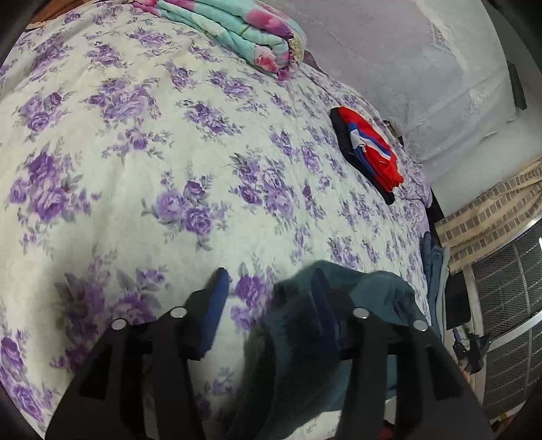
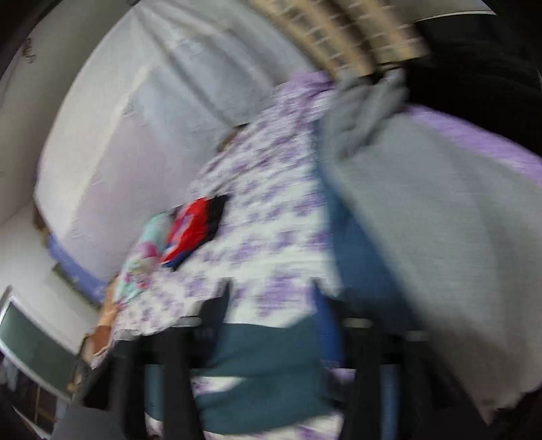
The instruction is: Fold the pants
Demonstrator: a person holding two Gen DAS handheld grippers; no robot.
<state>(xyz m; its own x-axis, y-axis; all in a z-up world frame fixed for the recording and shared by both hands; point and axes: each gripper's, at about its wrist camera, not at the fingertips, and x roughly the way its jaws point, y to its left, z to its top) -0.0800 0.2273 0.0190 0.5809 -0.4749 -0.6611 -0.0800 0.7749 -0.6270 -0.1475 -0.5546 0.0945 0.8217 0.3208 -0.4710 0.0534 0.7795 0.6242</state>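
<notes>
Pants of dark teal fleecy cloth [image 1: 338, 325] lie at the near edge of your bed, bunched over the right finger of your left gripper [image 1: 271, 281]. Its jaws stand partly apart, with the white bedspread printed with purple roses [image 1: 135, 152] showing between them; the pads do not press on the cloth. Farther left to right on the bedspread sit a folded mint-and-pink floral blanket [image 1: 237, 30] and a folded red, blue and black garment [image 1: 369, 149]. Through the blurred right wrist view, your right gripper [image 2: 271, 287] also stands partly open, the teal cloth [image 2: 264, 365] lying low between its fingers; whether it is gripped you cannot tell. A grey pillow [image 2: 423, 210] lies to the right.
</notes>
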